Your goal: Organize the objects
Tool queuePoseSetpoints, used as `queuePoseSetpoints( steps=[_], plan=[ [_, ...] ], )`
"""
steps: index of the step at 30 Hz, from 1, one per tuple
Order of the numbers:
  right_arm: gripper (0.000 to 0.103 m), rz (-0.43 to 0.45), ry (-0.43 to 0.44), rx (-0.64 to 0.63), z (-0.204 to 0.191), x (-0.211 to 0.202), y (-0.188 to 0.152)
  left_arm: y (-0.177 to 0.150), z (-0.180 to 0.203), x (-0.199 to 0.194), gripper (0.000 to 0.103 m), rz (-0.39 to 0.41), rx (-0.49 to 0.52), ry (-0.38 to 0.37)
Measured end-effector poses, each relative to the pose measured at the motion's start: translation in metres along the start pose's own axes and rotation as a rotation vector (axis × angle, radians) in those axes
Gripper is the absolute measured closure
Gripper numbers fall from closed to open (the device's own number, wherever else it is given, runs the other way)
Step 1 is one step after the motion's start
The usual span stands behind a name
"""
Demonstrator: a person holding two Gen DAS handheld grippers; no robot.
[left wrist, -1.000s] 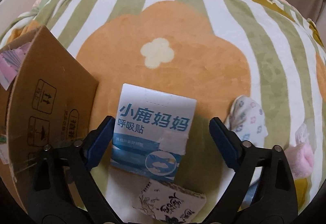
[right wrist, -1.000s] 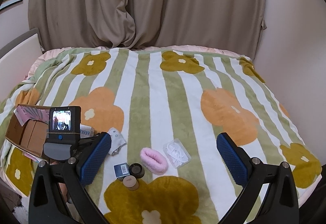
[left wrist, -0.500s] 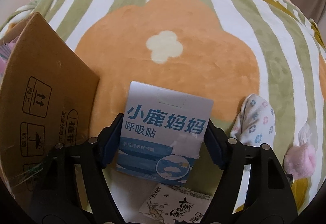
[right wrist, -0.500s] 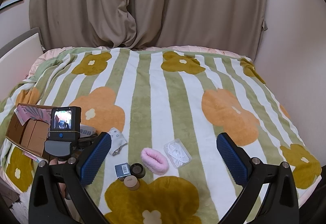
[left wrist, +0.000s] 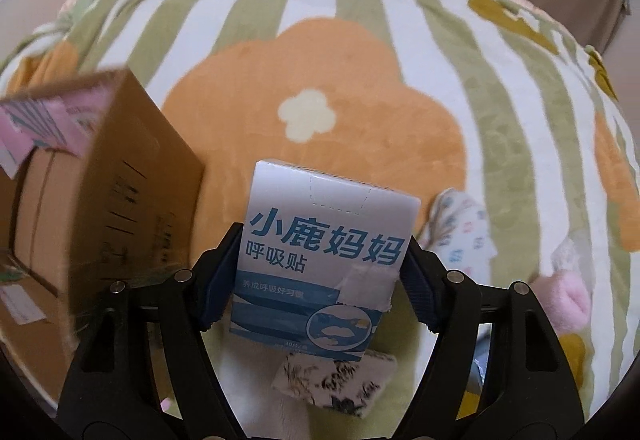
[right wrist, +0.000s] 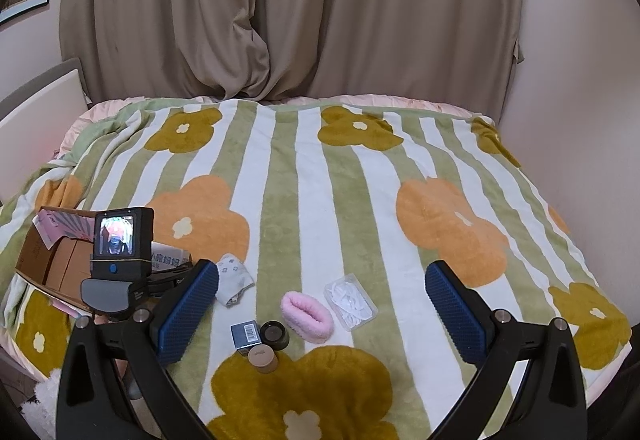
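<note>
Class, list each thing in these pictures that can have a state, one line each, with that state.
Left gripper: shut on the blue box.
Right gripper: open, empty.
Carton: open, tilted.
Clear case: closed, flat on the blanket.
Curtain: drawn.

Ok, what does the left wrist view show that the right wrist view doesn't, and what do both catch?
Only the left wrist view shows the left hand-held gripper closed on the blue and white box, and the patterned packet under it.

Only the right wrist view shows the open right hand-held gripper, empty, the clear plastic case, the barcode box, the dark jar, the tan cap and the curtains.

Both show the cardboard box, the printed cloth, the pink fluffy item and the striped flower blanket.
</note>
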State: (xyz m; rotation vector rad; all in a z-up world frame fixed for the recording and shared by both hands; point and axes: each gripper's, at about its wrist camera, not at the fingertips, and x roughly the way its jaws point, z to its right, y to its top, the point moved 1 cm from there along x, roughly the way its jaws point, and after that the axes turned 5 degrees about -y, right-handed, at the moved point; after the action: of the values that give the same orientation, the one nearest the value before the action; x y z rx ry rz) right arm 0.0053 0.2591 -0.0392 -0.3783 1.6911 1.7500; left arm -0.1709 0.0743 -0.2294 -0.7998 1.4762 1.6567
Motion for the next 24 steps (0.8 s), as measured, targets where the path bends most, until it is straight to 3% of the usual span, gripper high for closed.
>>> queuePoseSetpoints(
  steps=[15,24],
  plan=[
    [0.0,0.061,-0.013,0.025,0.005,-0.034,0.002,0.015,0.015,-0.157,0.033,0.244,0.128,-0.03],
    [0.0,0.102,-0.007,0.033,0.008,-0.058,0.002,-0.008,0.013,-0.248,0.033,0.353,0.152,-0.065]
  ],
)
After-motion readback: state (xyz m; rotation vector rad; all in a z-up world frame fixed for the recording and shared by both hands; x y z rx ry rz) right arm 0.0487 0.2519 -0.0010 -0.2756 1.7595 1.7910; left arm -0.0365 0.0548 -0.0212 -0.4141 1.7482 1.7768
